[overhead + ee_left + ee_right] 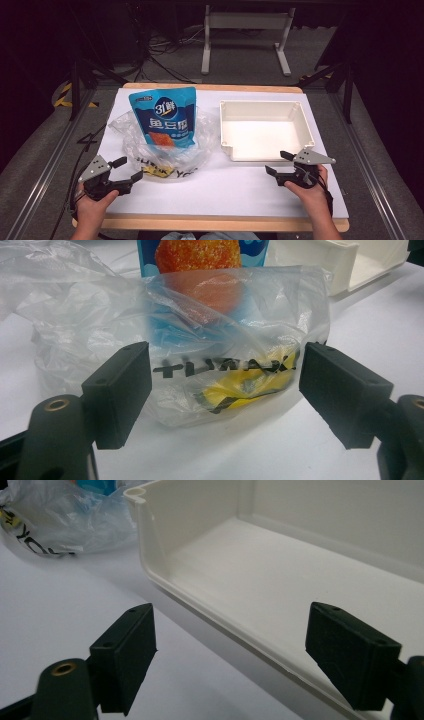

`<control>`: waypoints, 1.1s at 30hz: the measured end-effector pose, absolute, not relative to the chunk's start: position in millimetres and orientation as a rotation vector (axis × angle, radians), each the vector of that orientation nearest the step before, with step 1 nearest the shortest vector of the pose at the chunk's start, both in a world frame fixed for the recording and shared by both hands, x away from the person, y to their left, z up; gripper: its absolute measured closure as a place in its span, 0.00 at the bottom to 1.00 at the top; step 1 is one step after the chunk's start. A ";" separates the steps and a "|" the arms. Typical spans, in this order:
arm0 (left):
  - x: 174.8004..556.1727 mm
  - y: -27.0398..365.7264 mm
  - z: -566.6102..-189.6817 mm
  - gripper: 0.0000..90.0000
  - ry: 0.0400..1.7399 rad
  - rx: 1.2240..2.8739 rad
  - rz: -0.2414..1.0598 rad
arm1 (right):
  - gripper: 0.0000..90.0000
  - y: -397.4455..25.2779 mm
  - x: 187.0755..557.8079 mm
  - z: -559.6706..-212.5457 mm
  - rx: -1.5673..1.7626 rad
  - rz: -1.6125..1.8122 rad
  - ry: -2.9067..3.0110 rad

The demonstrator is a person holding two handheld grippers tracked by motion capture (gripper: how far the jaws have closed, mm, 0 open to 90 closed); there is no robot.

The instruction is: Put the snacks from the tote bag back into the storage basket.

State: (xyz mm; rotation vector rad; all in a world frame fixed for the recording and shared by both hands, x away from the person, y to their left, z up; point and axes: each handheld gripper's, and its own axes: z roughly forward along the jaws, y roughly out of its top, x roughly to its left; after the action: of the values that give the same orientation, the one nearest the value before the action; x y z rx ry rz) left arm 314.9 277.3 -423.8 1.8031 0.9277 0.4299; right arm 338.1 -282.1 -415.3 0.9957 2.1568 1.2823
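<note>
Two readable prints: pouch [165, 117] "31鲜 鱼豆腐"; bag [220, 370] "THANK".

My two grippers, the left gripper [123, 169] and the right gripper [279, 162], have matte black jaws; each carries a grey three-cornered plate on top, and brass-coloured eyelets sit at the jaw roots. The plastic bag [150, 150] before my left one is clear and milky, printed with black letters and a yellow patch. The pouch [165, 116] inside it is bright blue with white characters and an orange-red food picture. The tray [300, 117] is plain creamy white. The desk [210, 190] is white on top, edged in pale wood.
</note>
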 end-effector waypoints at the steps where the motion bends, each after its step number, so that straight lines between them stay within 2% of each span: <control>1: 314.8 277.6 -423.2 0.24 0.926 1.804 0.431 | 0.25 -281.8 337.9 -414.0 0.993 1.282 2.163; 4: 314.0 277.2 -422.2 0.24 0.925 1.799 0.434 | 0.29 -280.9 336.8 -411.2 0.970 1.292 2.179; 10: 314.1 276.1 -421.8 0.24 0.925 1.798 0.438 | 0.21 -278.5 335.0 -401.1 0.970 1.284 2.172; 14: 314.4 275.6 -421.7 0.24 0.925 1.800 0.439 | 0.21 -279.0 334.7 -394.0 0.987 1.320 2.178; 17: 313.9 274.9 -422.2 0.24 0.928 1.807 0.437 | 0.24 -278.5 334.0 -386.6 1.000 1.274 2.221; 27: 312.6 275.8 -421.8 0.24 0.948 1.800 0.441 | 0.22 -277.3 338.3 -361.2 0.987 1.234 2.256; 33: 313.6 276.3 -423.5 0.24 0.947 1.805 0.434 | 0.26 -269.7 341.4 -349.2 0.921 1.185 2.345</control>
State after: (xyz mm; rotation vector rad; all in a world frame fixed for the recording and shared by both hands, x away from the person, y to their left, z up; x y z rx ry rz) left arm 313.6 276.3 -423.5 1.8050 0.9472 0.4336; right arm 341.4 -269.7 -349.2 0.9215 2.3446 1.1852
